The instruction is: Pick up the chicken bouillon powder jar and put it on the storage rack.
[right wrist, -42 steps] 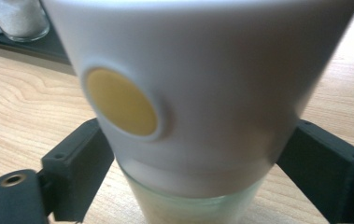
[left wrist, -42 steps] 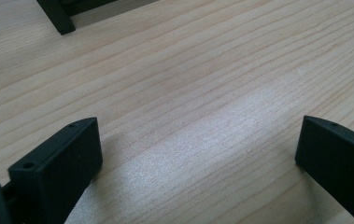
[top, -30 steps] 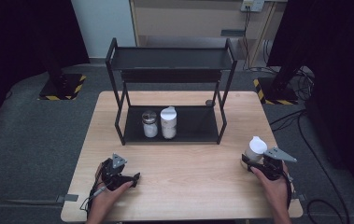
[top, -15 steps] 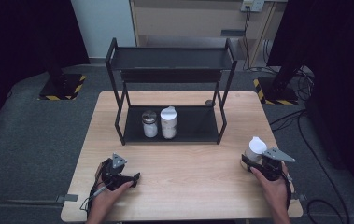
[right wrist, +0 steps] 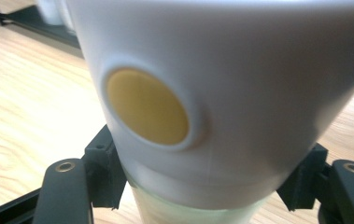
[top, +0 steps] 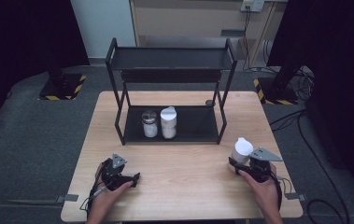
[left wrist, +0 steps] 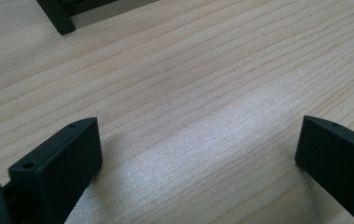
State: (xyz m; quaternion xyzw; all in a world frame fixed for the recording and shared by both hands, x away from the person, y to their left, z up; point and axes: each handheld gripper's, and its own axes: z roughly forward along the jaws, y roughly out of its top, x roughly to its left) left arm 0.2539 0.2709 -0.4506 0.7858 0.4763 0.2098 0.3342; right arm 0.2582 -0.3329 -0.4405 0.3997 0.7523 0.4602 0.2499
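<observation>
The white-capped bottle [top: 241, 150] sits near the right edge of the table, clamped in the right gripper [top: 241, 164]; it is the thing in hand, though far from the biggest thing here. That would be the wooden table [top: 184, 196], pale and grainy, with dark carpet around it. On its far half stands the black two-tier shelf rack [top: 172, 59], open-sided, its lower tray resting on the tabletop. On that lower tray, left of centre, two containers stand upright just beside each other: a taller white canister [top: 168, 122] and a shorter glass jar [top: 149, 124] with a dark metal lid and white contents.

Coming down in size, the person's two hands reach in from the near edge. The right gripper has its jaws closed on the bottle well below the cap, gripping the pale translucent body from both sides. In the right gripper view the bottle [right wrist: 221, 102] looms close, a broad white cap with a round yellow disc [right wrist: 147, 106] set in its side, and the black pads [right wrist: 103, 170] press against the body underneath. I cannot tell whether the bottle's base touches the table.

The left gripper [top: 127, 179] lies low over the near-left part of the table, well apart from the rack and from the bottle. The left gripper view shows its jaws spread wide with bare wood between them, and a foot of the rack [left wrist: 58, 17] at the upper left.
</observation>
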